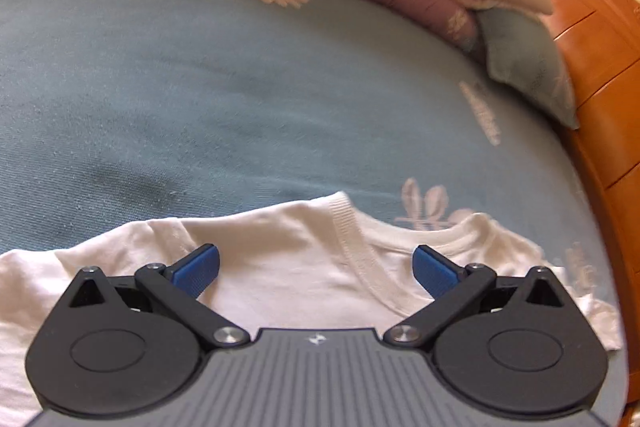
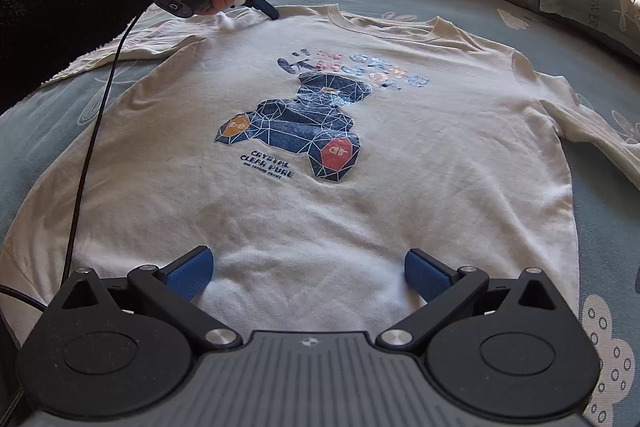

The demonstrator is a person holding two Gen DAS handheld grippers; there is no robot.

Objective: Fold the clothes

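Soft daylight from the top of both frames, mild motion blur in the left wrist view, fisheye bending at edges, corners dark.

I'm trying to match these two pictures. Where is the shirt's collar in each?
Left wrist view: collar low and centre, just ahead of the open left gripper.
Right wrist view: collar near the top, beyond the bear print.
Shared landmark: the teal pillow.
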